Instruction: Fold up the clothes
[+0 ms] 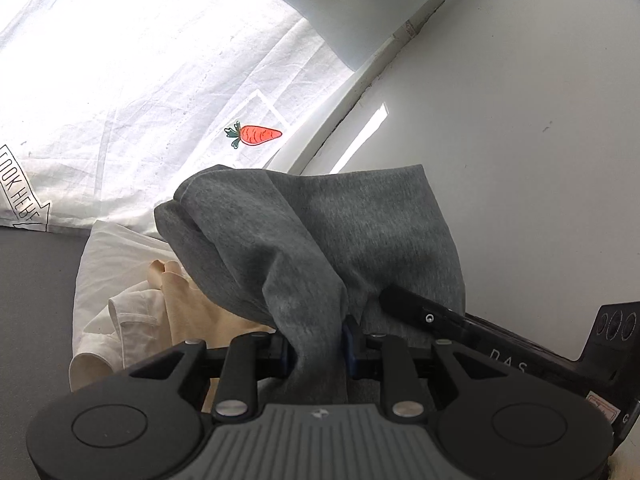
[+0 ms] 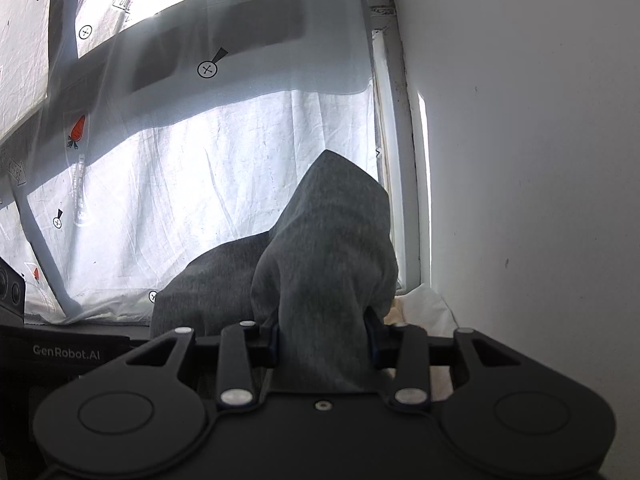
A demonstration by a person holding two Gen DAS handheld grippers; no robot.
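Clamped in the left gripper (image 1: pixel 318 346): a bunched fold of the grey garment (image 1: pixel 320 232), pads pressing from both sides, cloth rising ahead of the jaws. Likewise pinched in the right gripper (image 2: pixel 324 338): another bunch of the same grey garment (image 2: pixel 332 240), peaked above the jaws. Ahead and left of the jaws, a white curtain (image 1: pixel 120 80) printed with a carrot (image 1: pixel 256 136) and "LOOK HERE" (image 1: pixel 22 190). Left of the right jaws, "GenRobot.AI" (image 2: pixel 66 352). Right of the left jaws, "DAS" (image 1: pixel 508 360). Below left, white and cream clothes (image 1: pixel 132 304).
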